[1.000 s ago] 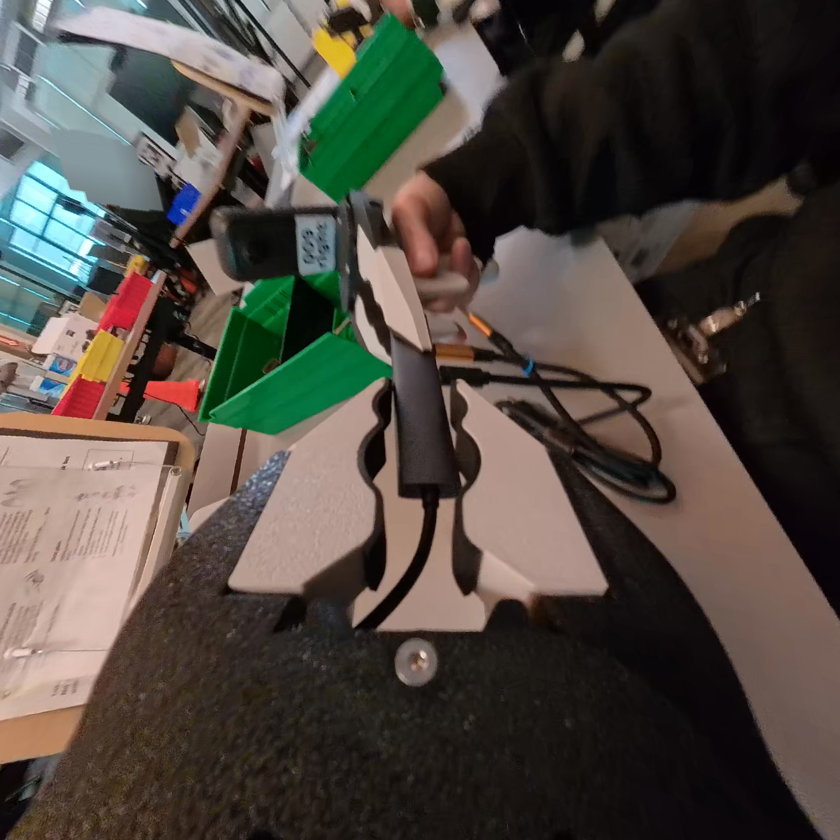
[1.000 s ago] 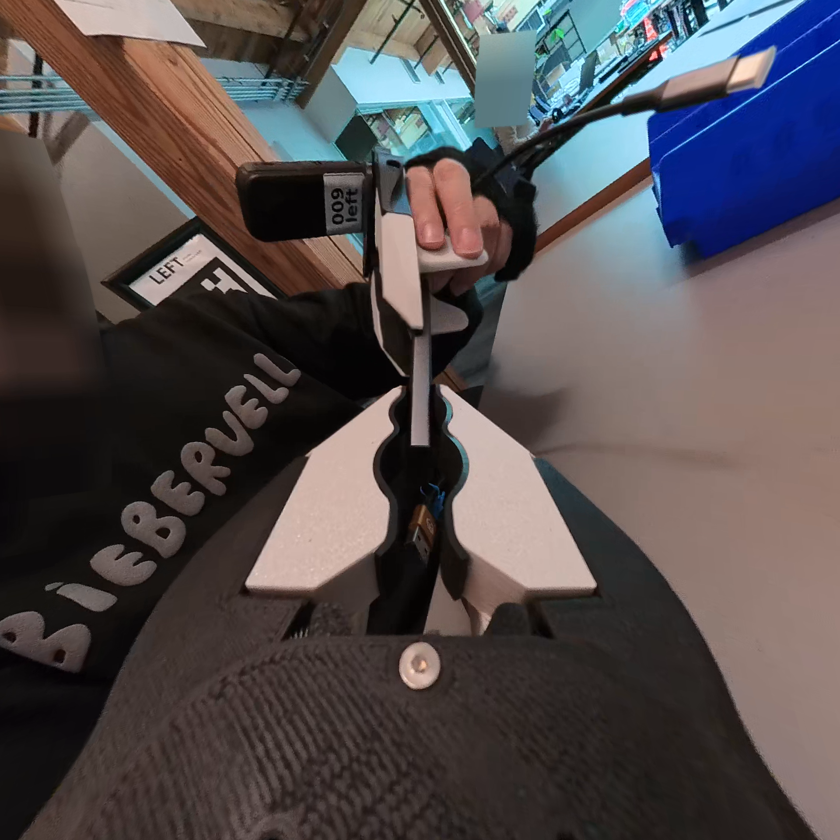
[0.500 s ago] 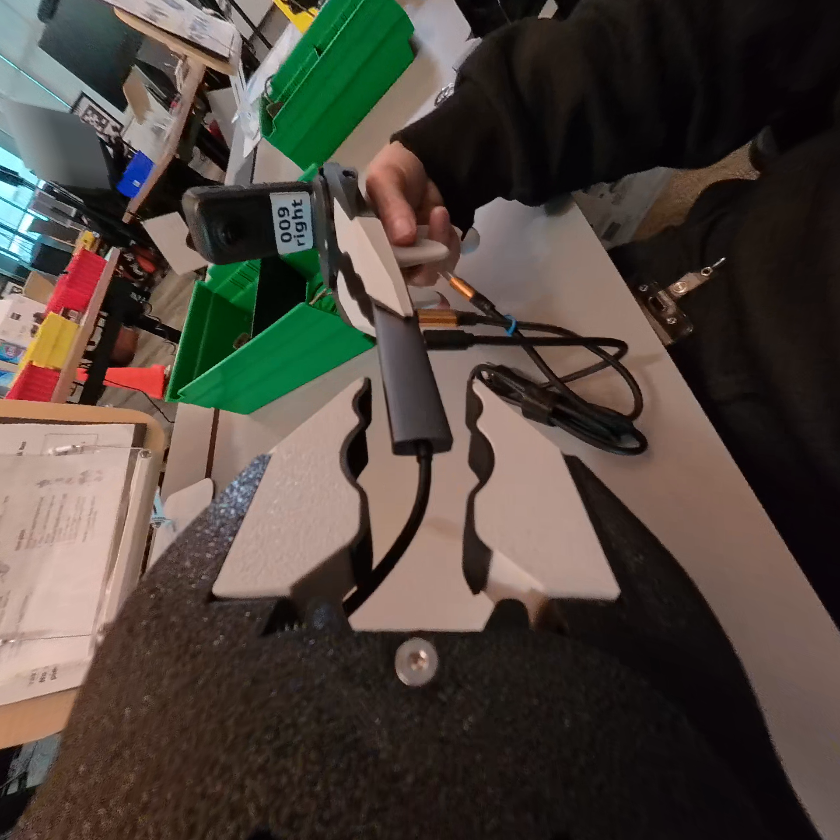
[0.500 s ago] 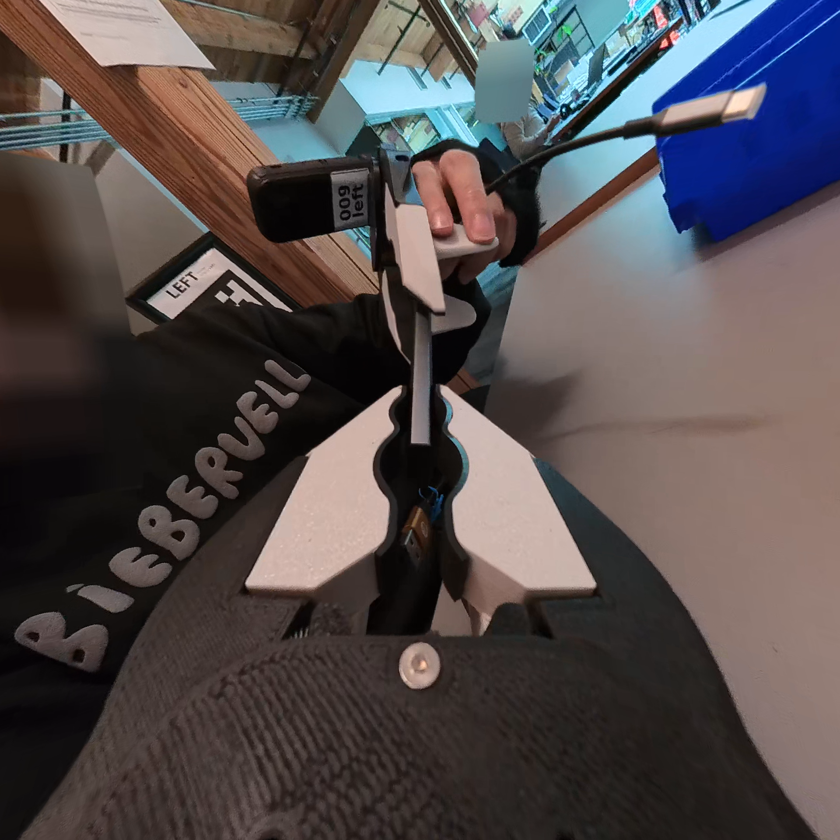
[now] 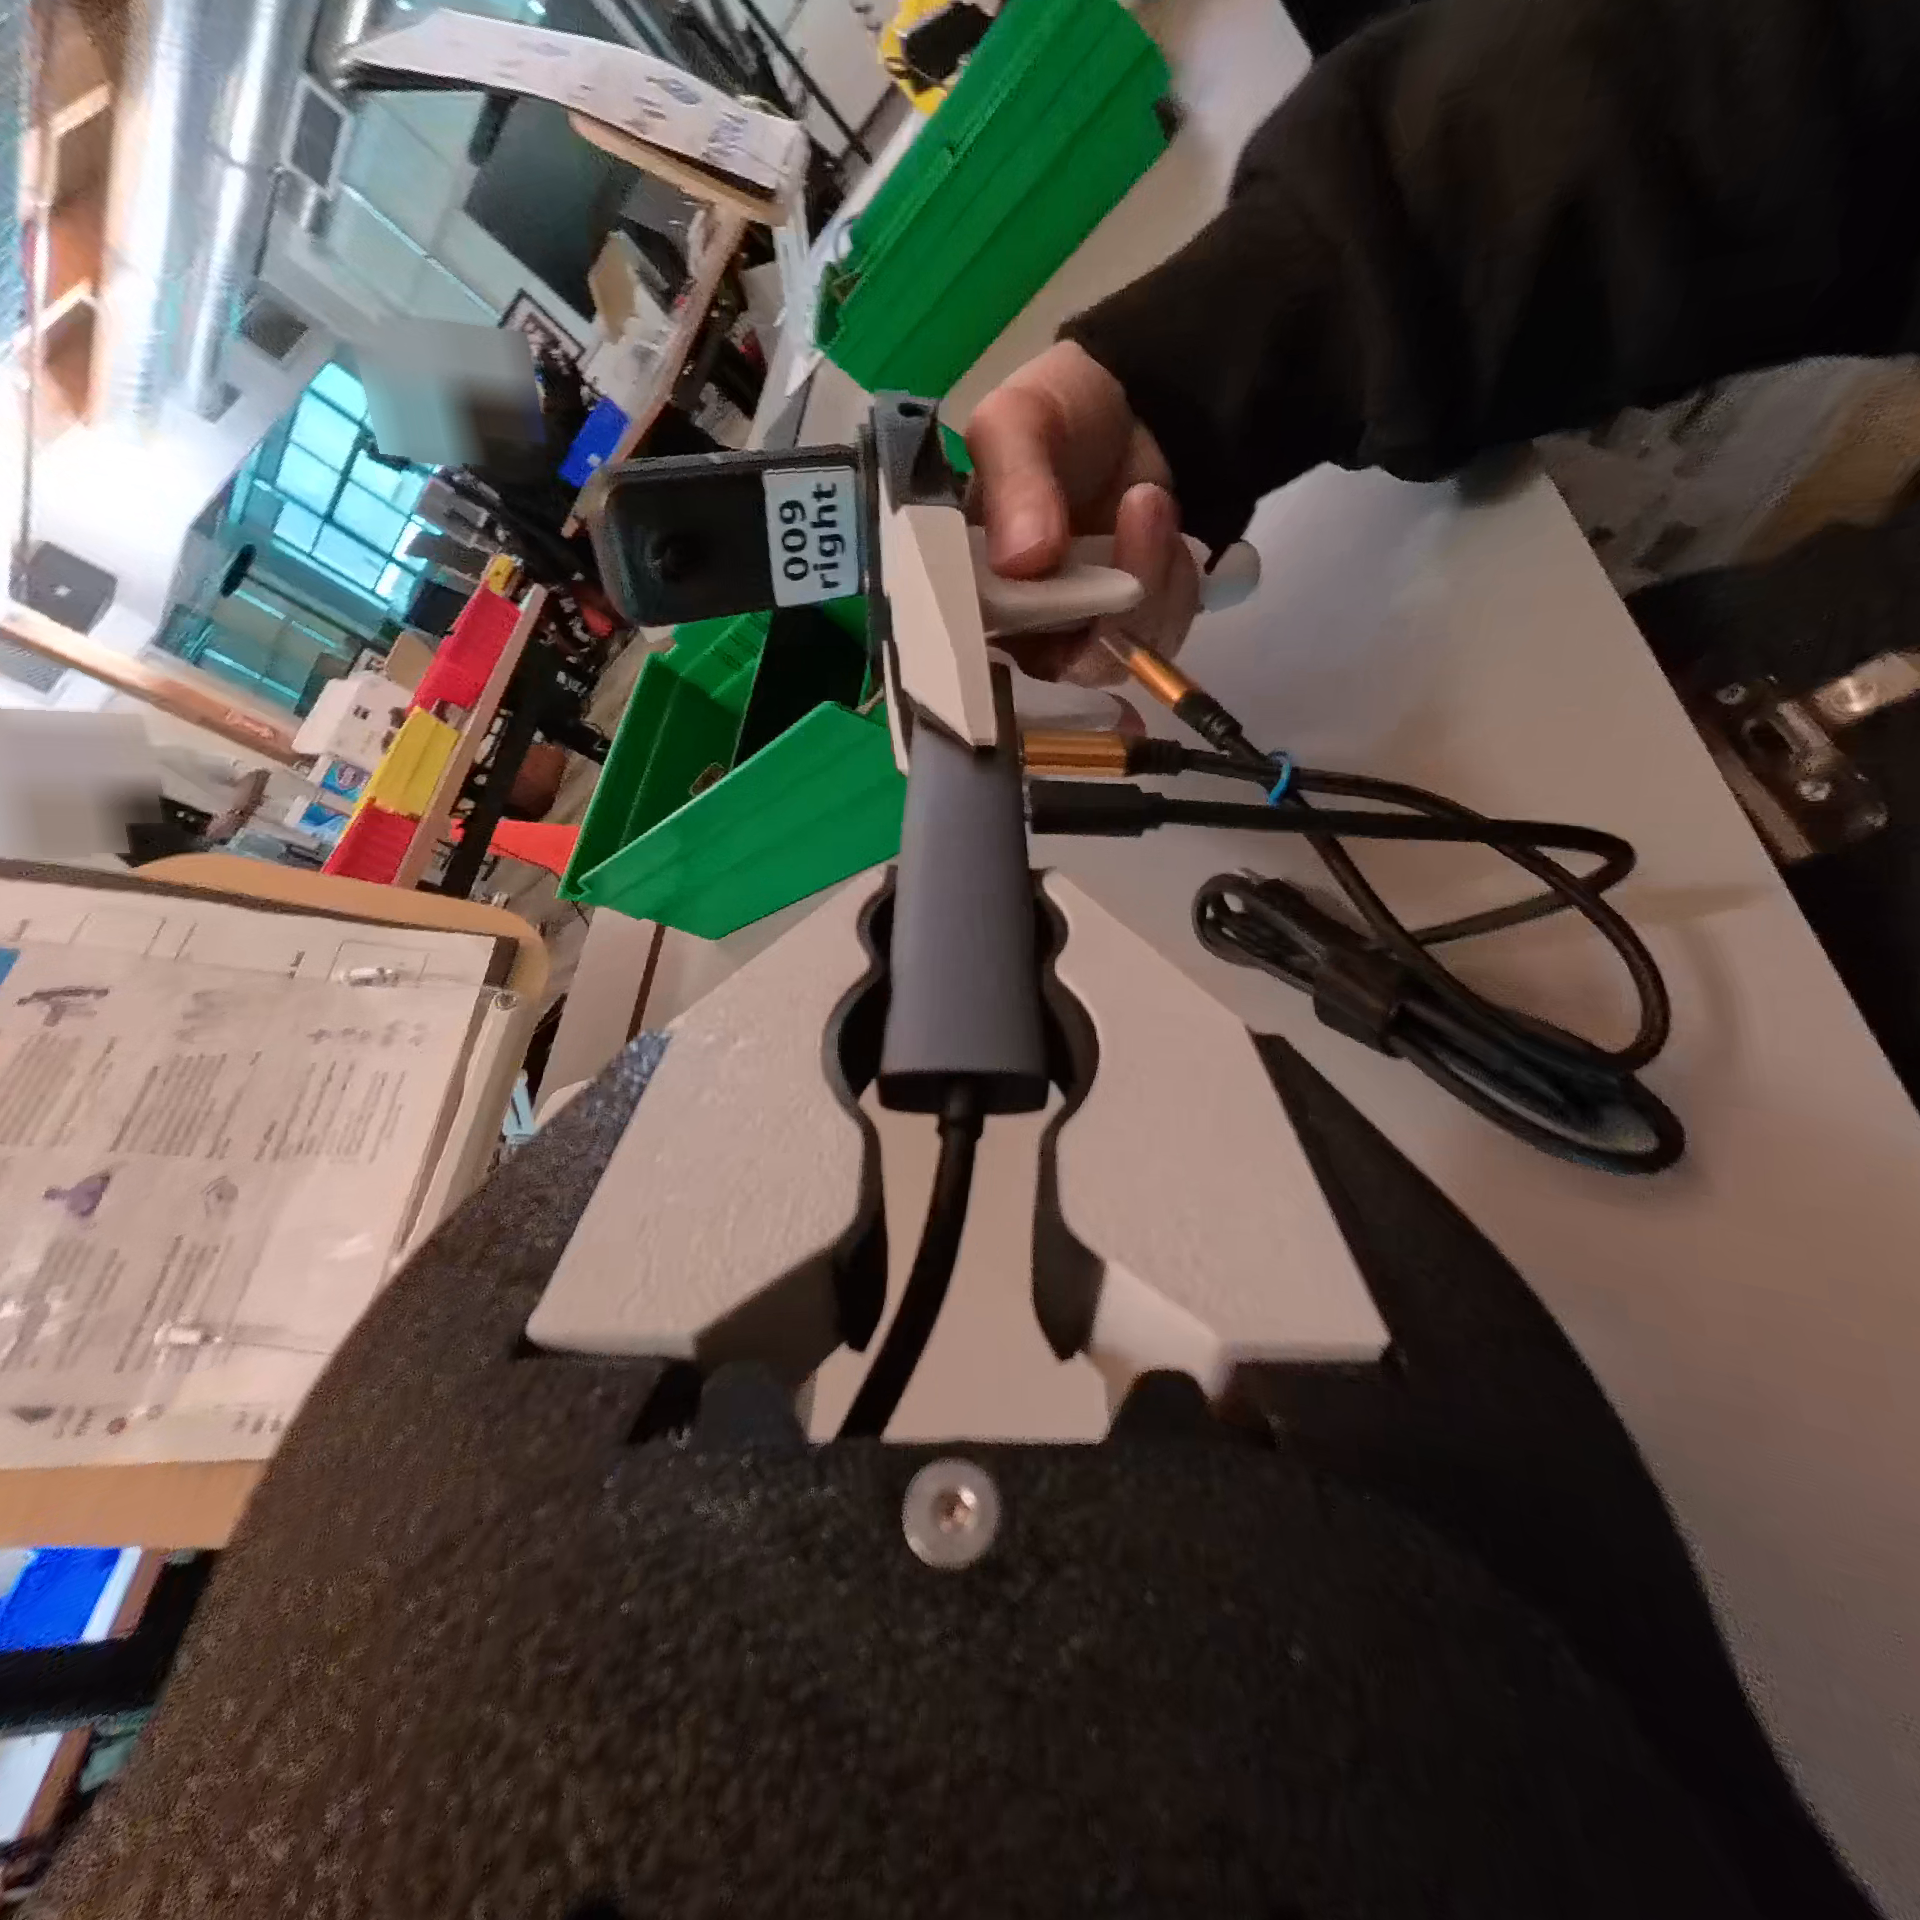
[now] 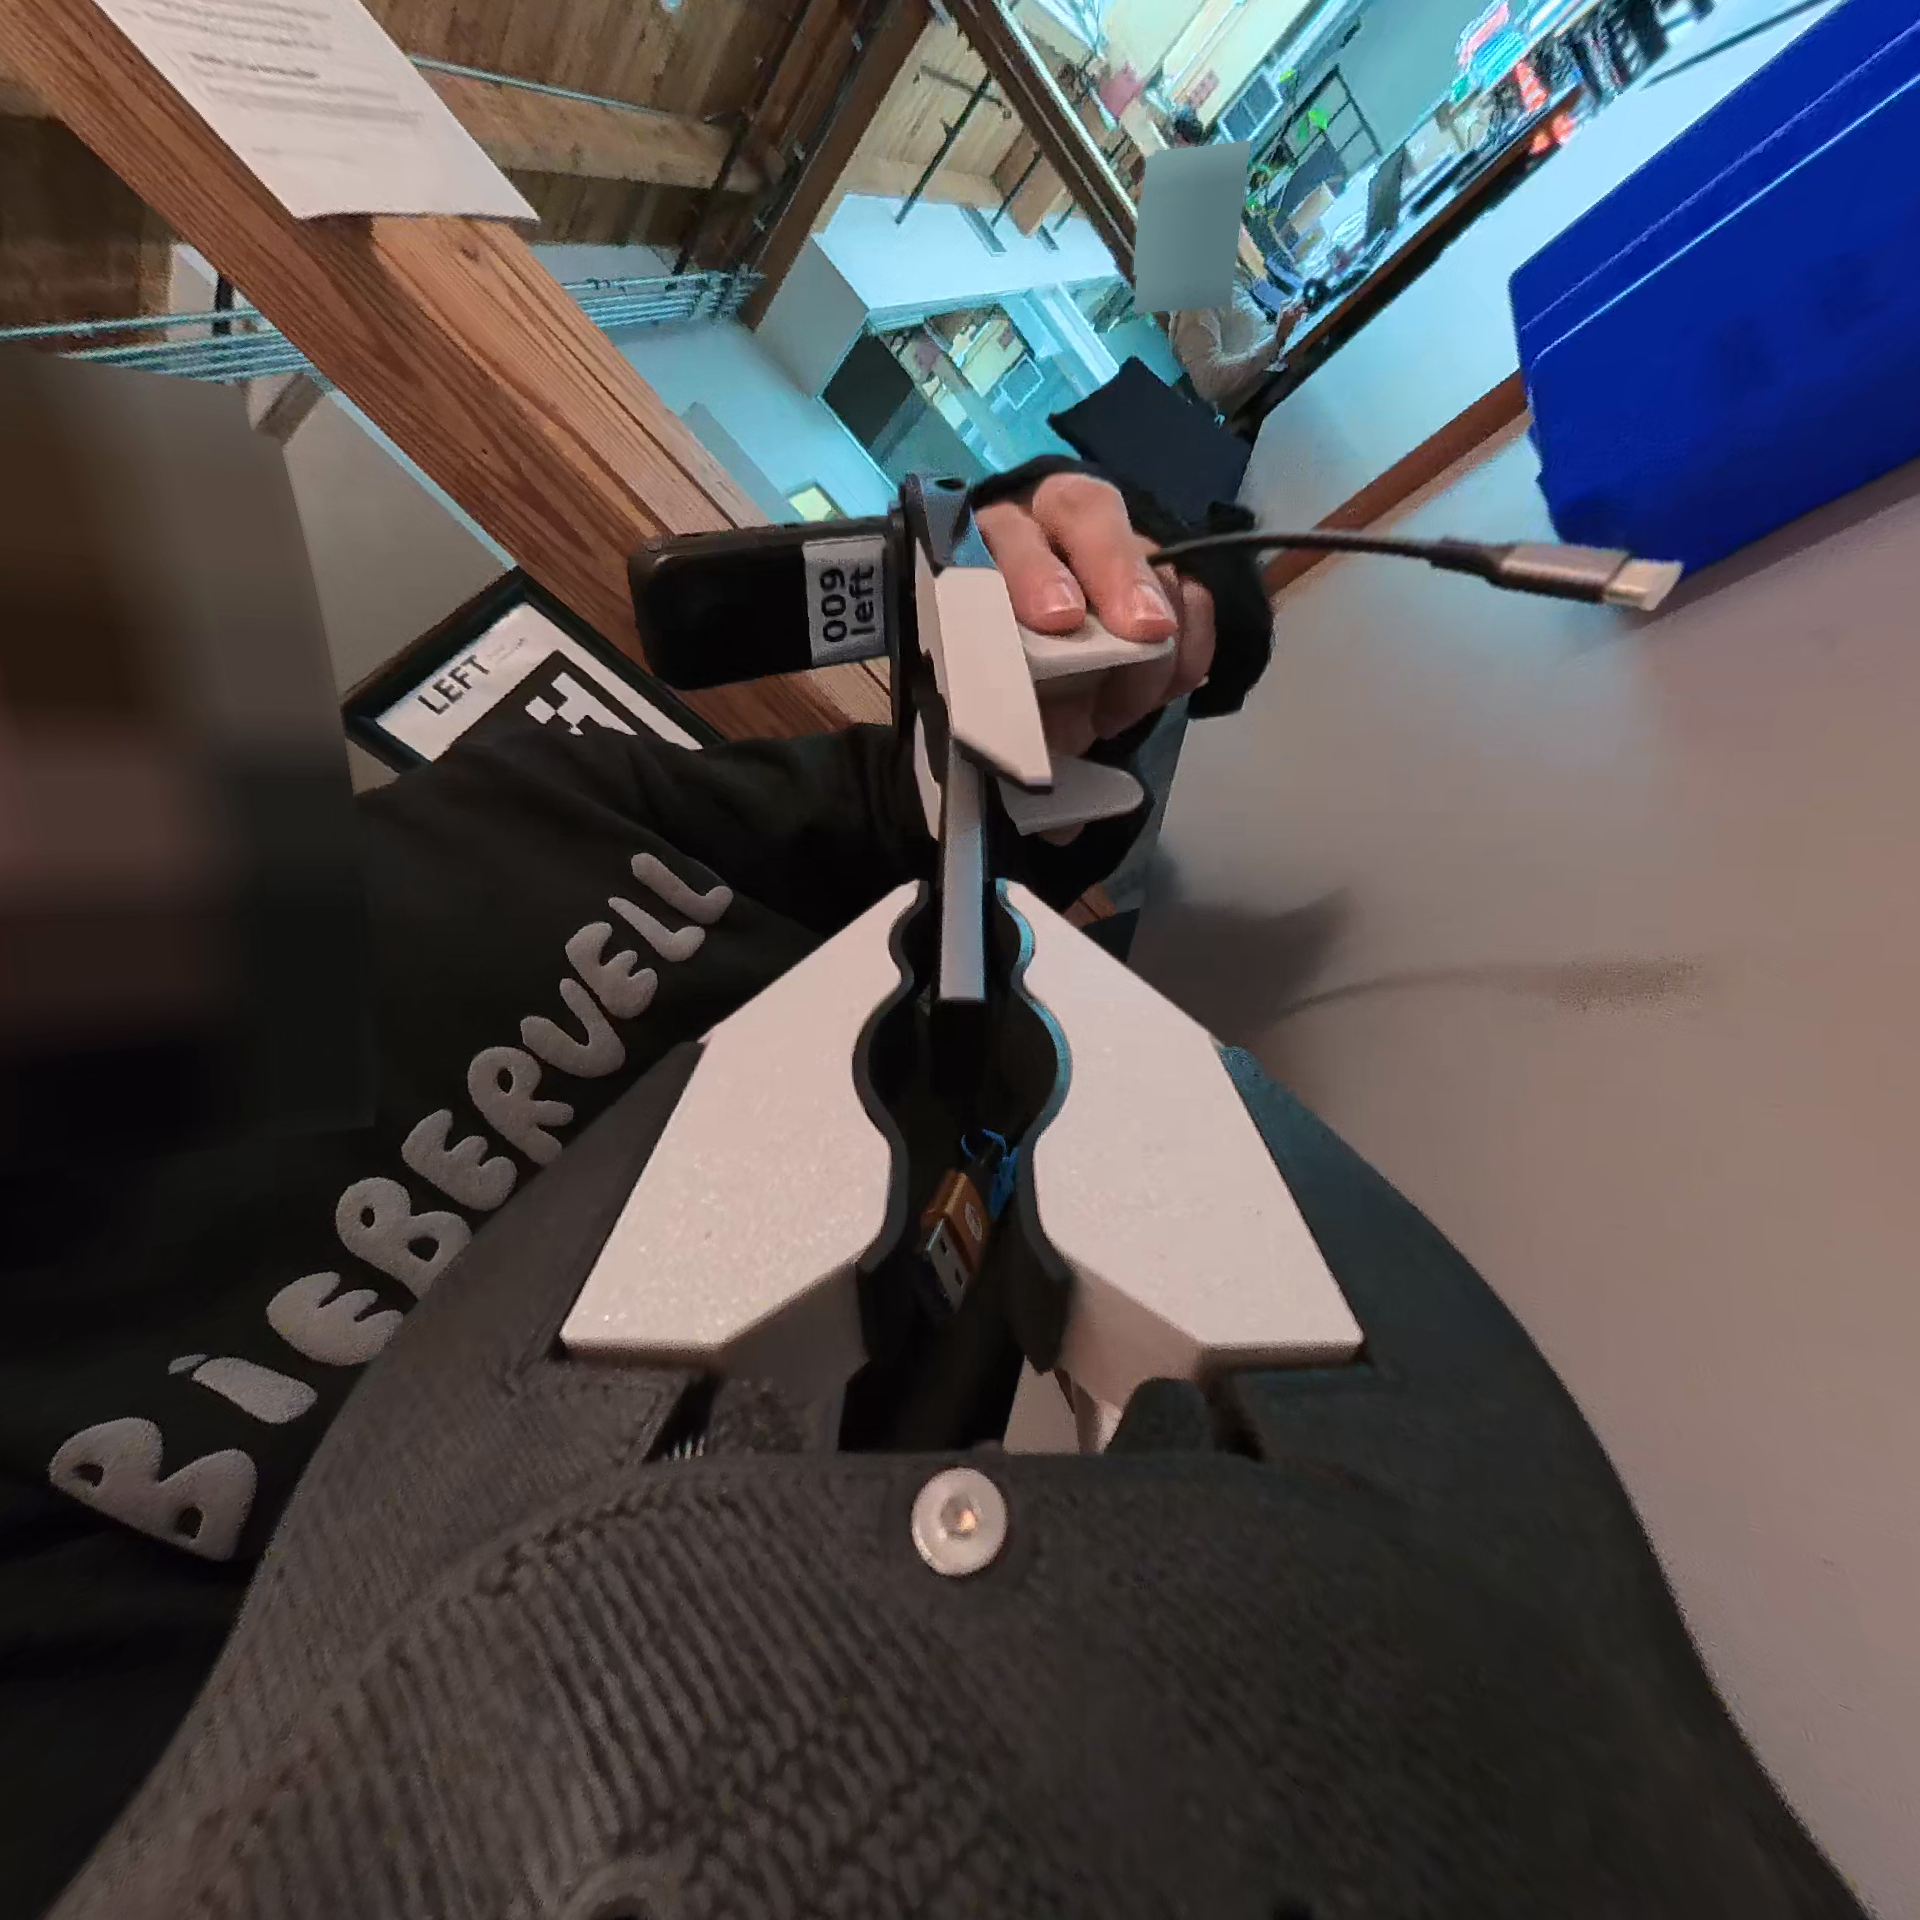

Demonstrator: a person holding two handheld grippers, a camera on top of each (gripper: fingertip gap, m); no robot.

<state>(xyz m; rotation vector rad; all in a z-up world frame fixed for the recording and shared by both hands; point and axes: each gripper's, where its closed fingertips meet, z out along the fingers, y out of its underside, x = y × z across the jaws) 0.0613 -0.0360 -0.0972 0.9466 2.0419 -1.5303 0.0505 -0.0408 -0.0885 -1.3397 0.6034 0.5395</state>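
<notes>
At frame centre, the left gripper (image 5: 961, 997) is clamping one end of a slim dark-grey metal hub (image 5: 961, 935); the right gripper (image 6: 961, 997) is pinching its opposite end. Both jaws are nearly closed. The hub looks light, rigid and smooth, so gripping its flat sides seems safest, clear of the black plugged cables (image 5: 1455, 894).

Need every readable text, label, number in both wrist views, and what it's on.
Not transcribing writing; its bearers:
White sticker on black camera, left wrist view: legible.
White sticker on black camera, right wrist view: legible.
Framed white sign: legible.
Grey lettering on black sleeve: legible.
Clipboard sheets: blurred.
Paper on wooden beam: too small.
</notes>
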